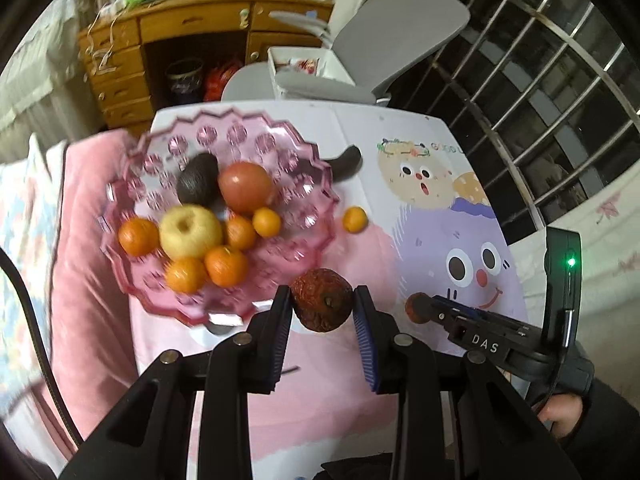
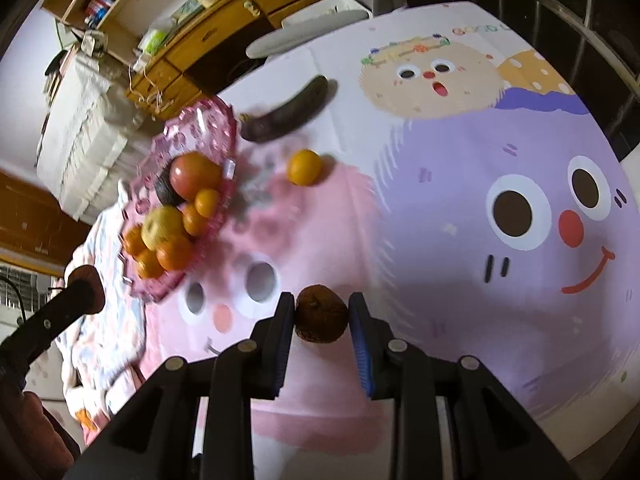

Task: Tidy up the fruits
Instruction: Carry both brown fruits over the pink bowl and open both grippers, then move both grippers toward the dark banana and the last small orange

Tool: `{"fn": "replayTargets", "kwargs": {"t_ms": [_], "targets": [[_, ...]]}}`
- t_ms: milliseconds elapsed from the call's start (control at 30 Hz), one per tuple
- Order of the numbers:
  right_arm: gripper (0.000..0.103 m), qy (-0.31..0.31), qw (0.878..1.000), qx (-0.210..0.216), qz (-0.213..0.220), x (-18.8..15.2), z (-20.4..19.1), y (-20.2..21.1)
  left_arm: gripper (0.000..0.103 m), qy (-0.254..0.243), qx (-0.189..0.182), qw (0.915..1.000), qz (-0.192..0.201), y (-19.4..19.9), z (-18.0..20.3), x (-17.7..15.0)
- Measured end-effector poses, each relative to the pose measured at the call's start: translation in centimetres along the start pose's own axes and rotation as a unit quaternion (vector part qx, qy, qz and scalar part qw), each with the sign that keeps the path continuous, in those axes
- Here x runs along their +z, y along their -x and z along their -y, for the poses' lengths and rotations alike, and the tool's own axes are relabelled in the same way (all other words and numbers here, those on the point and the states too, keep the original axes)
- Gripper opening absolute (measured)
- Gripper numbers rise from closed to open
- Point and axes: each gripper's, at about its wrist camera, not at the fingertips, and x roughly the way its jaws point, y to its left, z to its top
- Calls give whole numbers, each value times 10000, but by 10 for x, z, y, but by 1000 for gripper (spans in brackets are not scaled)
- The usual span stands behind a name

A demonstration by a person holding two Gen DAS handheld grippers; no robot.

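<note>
From the left wrist, the left gripper (image 1: 322,304) is clamped on a wrinkled brown fruit (image 1: 322,305), stem end facing the camera, held above the near rim of the pink glass bowl (image 1: 304,160). The bowl sits at the table's left side, its left rim close to the edge of the cartoon tablecloth (image 1: 432,240). Inside lie a yellow apple (image 1: 190,231), a red tomato (image 1: 245,187), a dark avocado (image 1: 197,179) and five small oranges. One loose orange (image 1: 355,219) rests on the cloth just right of the bowl, with bare cloth beyond it. A dark banana (image 1: 347,162) peeks out behind the bowl's far rim, mostly hidden. The right gripper (image 1: 418,307) enters at lower right, gripping a second brown fruit (image 1: 416,308).

The right wrist view shows that second brown fruit (image 2: 321,314) pinched between the right gripper (image 2: 322,314) fingers over open pink and purple cloth. Here the banana (image 2: 286,114) shows in full, its long axis running from beside the bowl (image 2: 224,136) toward the far right. The loose orange (image 2: 305,167) lies apart from both. The left gripper (image 2: 86,280) appears at far left with its fruit (image 2: 84,274).
</note>
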Motion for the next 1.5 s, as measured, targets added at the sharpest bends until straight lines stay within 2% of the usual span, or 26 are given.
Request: {"fn": "replayTargets", "kwargs": {"t_ms": [167,400,633,667,733,800,867,1200,1333,1500], "targets": [[28,12,9991,145,405,5,-36,2,30,-258,6,9996,124,8,-29,11],[28,52,9952,363,902,16,-79,-5,30,-329,104,9994,102,-5,-67,19],[28,201,9932,337,1095,21,-106,-21,30,-291,179,9989,310,-17,-92,25],[28,226,9930,309,1115,20,-108,-23,32,-295,193,9989,309,-19,-94,26],[29,263,9934,147,1111,22,-112,-27,47,-318,217,9988,292,-22,-98,26],[36,231,9940,53,1066,23,-113,-31,49,-298,221,9989,288,-24,-101,27],[39,186,9941,49,1070,22,-111,-32,49,-299,214,9990,272,-25,-103,27],[40,140,9953,-53,956,9,-101,-24,53,-166,243,9993,249,-20,-98,19],[42,247,9959,-34,872,5,-91,-18,58,-48,331,9992,231,-13,-87,7],[43,559,9950,26,830,3,-72,-3,59,170,510,9984,170,-7,-63,-14]]}}
